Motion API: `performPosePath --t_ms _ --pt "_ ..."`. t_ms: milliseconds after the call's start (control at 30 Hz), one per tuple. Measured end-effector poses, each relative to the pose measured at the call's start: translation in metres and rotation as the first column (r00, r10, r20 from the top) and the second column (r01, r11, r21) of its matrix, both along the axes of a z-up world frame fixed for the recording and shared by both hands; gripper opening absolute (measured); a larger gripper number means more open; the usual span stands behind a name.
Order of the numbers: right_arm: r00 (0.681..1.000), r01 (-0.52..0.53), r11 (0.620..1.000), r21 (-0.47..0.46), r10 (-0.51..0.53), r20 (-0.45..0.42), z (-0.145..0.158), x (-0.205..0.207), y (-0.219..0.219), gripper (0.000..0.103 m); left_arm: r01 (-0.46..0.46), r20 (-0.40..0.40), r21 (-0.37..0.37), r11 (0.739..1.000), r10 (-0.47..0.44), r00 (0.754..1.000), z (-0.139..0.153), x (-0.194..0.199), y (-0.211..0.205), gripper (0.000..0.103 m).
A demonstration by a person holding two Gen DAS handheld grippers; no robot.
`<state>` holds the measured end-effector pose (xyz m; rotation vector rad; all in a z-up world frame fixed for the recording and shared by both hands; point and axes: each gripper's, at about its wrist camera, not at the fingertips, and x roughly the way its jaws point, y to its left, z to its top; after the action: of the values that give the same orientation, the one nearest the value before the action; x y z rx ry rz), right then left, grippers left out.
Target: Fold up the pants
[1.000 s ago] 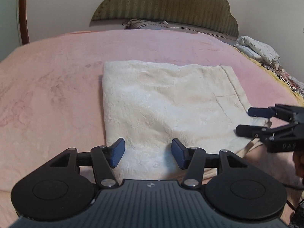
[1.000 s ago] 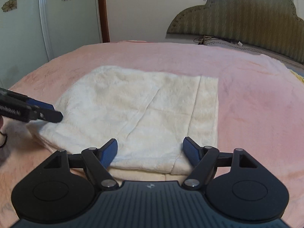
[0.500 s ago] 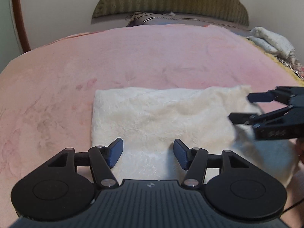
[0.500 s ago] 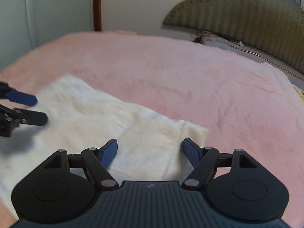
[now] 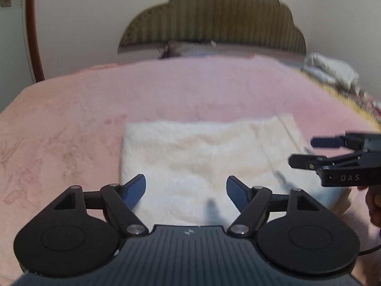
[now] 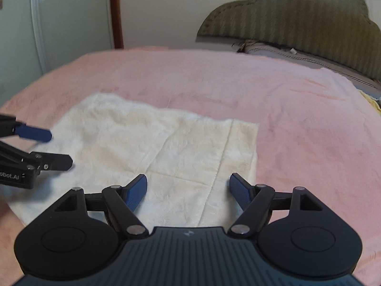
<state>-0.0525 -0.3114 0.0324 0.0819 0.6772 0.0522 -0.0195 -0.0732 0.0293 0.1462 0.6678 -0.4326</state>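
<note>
The cream pants (image 5: 202, 157) lie folded into a flat rectangle on the pink blanket (image 5: 71, 119). My left gripper (image 5: 185, 181) hovers over their near edge. Its jaws are opening and nothing is between its blue pads. My right gripper (image 6: 188, 178) hangs open over the near right part of the pants (image 6: 166, 147), also holding nothing. Each wrist view catches the other gripper from the side: the right gripper (image 5: 303, 151) by the pants' right edge, the left gripper (image 6: 59, 149) above their left corner. Neither touches the cloth.
A padded olive headboard (image 5: 214, 23) and a pillow (image 6: 285, 52) close off the far end of the bed. A bundle of white cloth (image 5: 333, 71) sits at the far right edge. A pale wardrobe door (image 6: 59, 23) stands to the left. A person's hand (image 5: 373, 205) shows behind the right gripper.
Both grippers have lifted and drawn back a little from the pants. The left jaws stand wider than before. The pants lie as they did.
</note>
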Motion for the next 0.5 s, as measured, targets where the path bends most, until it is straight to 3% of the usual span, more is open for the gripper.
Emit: performPosePath --t_ms 100,300,500 --pt "0.999 0.041 0.995 0.095 -0.041 -0.001 0.003 -0.008 -0.025 0.076 -0.037 0.011 -0.034 0.999 0.038 0.999 0.004 0.01 0.022 0.095" --pt "0.993 0.091 0.955 0.282 -0.067 -0.094 -0.022 -0.012 -0.066 0.076 -0.143 -0.161 -0.058 0.988 0.133 0.978 -0.019 0.045 0.049 0.094" --pt "0.994 0.046 0.902 0.428 0.001 -0.108 -0.039 -0.011 -0.075 0.078 -0.138 -0.244 -0.08 0.987 0.115 0.963 -0.032 0.052 0.046 0.094"
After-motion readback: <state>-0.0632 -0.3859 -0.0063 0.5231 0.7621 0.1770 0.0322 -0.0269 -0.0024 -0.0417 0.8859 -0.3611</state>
